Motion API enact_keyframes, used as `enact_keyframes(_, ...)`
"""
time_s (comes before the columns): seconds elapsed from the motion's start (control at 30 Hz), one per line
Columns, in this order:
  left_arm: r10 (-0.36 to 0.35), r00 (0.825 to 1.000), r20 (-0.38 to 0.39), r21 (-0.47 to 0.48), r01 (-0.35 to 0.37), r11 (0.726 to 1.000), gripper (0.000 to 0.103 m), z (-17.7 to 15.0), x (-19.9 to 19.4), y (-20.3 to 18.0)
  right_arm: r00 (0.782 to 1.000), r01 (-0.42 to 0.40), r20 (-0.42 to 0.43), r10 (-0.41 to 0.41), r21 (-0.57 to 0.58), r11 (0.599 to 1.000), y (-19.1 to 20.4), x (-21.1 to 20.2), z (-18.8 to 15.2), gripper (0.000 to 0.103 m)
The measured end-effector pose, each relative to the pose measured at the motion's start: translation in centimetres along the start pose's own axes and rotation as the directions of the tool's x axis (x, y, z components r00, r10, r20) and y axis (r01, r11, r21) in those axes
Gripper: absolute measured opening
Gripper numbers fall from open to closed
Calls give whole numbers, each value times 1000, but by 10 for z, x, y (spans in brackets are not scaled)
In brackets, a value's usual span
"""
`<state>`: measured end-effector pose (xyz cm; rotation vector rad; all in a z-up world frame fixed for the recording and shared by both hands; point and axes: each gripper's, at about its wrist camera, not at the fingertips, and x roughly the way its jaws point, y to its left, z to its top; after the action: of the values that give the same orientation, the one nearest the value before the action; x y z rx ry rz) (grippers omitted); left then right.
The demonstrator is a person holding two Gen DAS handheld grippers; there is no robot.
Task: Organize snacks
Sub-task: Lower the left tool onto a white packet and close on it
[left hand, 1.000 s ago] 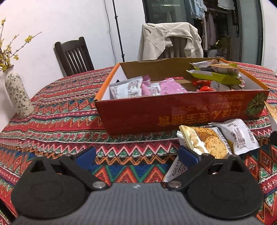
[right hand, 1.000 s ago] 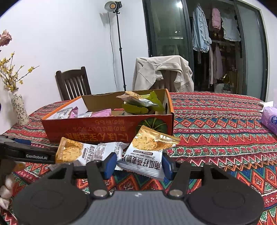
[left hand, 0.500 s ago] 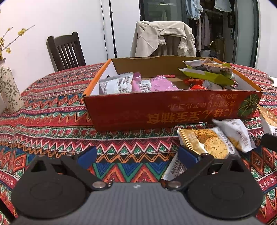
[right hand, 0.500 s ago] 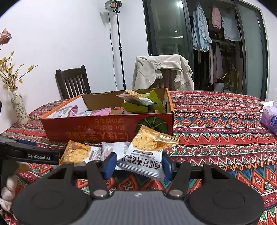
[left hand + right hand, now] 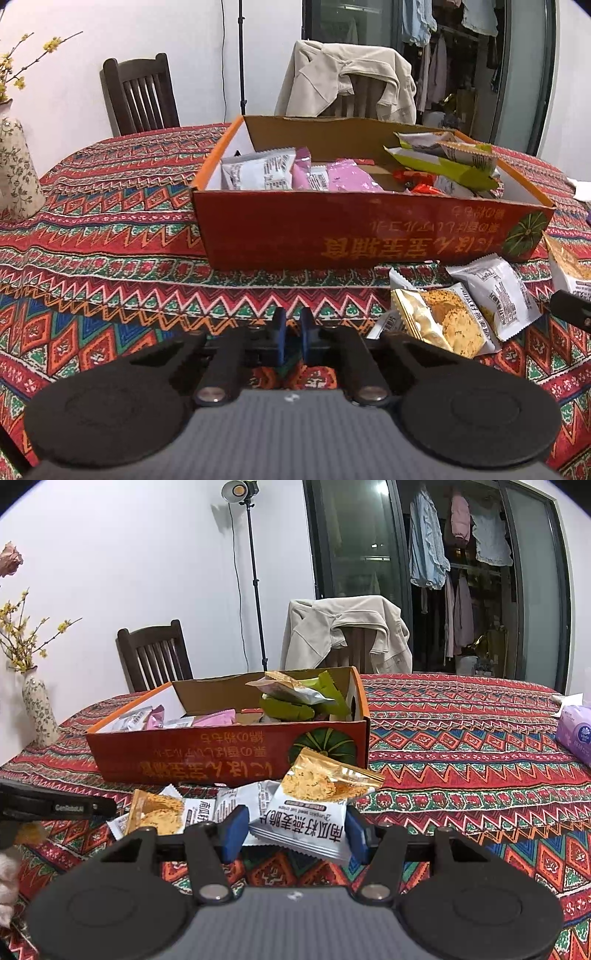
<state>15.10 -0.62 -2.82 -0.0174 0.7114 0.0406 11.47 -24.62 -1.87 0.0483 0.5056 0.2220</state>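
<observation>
An open red and orange cardboard box point(image 5: 369, 236) point(image 5: 221, 760) holds several snack packets: grey, pink, green and red. My left gripper point(image 5: 291, 332) hovers over the patterned tablecloth in front of the box, shut with nothing between its blue pads. To its right lie a gold-fronted cracker packet point(image 5: 439, 321) and a white packet point(image 5: 495, 295). My right gripper point(image 5: 295, 830) is shut on a white and gold snack packet point(image 5: 314, 801), held just above the cloth near the box's right corner. The left gripper's finger point(image 5: 55, 806) shows at the left edge of the right wrist view.
A floral vase point(image 5: 14, 173) with yellow twigs stands at the table's left edge. A dark wooden chair point(image 5: 140, 96) and a chair draped with a beige jacket point(image 5: 347, 81) stand behind the table. A purple tissue pack point(image 5: 576, 734) lies at far right.
The left gripper's jaws have gone from wide open to shut, with nothing caught between them. The right gripper and its packet have stayed still.
</observation>
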Motion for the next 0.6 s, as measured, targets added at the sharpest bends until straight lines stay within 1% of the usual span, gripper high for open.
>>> enact_keyframes(0.3, -5, 999, 37, -22, 6, 1000, 8, 1, -11, 10, 1000, -7, -2, 7, 0, 1000, -1, 0, 0, 55)
enact_keyframes(0.37, -5, 999, 32, -29, 6, 1000, 9, -1, -13, 12, 1000, -6, -3, 6, -2, 1000, -1, -1, 0, 55)
enact_keyframes(0.4, -5, 999, 33, -29, 6, 1000, 12, -1, -14, 13, 1000, -7, -3, 7, -3, 1000, -1, -1, 0, 55)
enact_keyframes(0.47, -18, 999, 31, -16, 18, 1000, 33, -3, -16, 11, 1000, -9, -3, 9, -7, 1000, -1, -2, -1, 55)
enact_keyframes(0.5, -17, 999, 33, -5, 18, 1000, 55, -3, -17, 9, 1000, -9, -3, 9, -9, 1000, 0, -1, 0, 55)
enact_keyframes(0.53, -11, 999, 38, 15, 11, 1000, 66, -4, -18, 4, 1000, -9, -2, 9, -10, 1000, 0, -2, 0, 55)
enact_keyframes(0.6, -21, 999, 41, 57, 19, 998, 68, -5, -18, -5, 1000, -7, 2, 7, -9, 1000, 0, -2, 0, 55)
